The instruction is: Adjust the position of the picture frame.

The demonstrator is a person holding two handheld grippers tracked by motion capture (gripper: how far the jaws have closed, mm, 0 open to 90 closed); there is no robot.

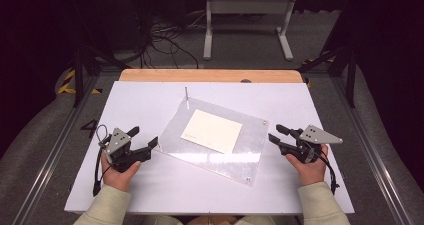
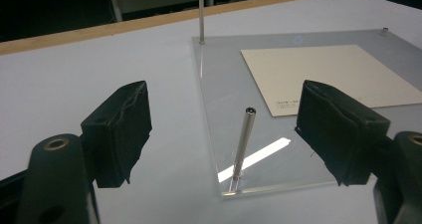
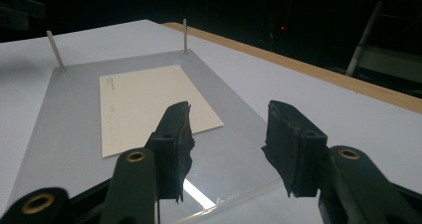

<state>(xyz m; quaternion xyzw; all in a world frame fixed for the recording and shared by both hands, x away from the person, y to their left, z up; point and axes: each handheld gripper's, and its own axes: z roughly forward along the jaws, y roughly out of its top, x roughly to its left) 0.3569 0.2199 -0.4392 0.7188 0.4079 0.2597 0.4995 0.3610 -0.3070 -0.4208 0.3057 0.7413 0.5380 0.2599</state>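
Left gripper (image 1: 145, 138) at 9 o'clock of the table (image 1: 150, 185), jaws spread wide, holding nothing, aimed at the near-left corner of the sheet (image 1: 250, 157). Between those jaws in the left gripper view, a thin pin (image 2: 243, 147) standing upright on that corner; likely lined up to grip either pin or edge.

At centre, clear sheet lying flat and skewed, far-left corner toward 11 o'clock, where a second pin (image 1: 186, 96) rises. Cream card (image 1: 212, 130) flat on the sheet's middle, apart from both tools, probably the thing to be handled.

Right gripper (image 1: 277, 135) at 3 o'clock, jaws also wide and empty, just beside the sheet's right edge without touching. In the right gripper view, jaws straddling the near corner, card (image 3: 142, 104) ahead. Mirrored placing suggests a two-sided hold on the sheet, not yet begun.
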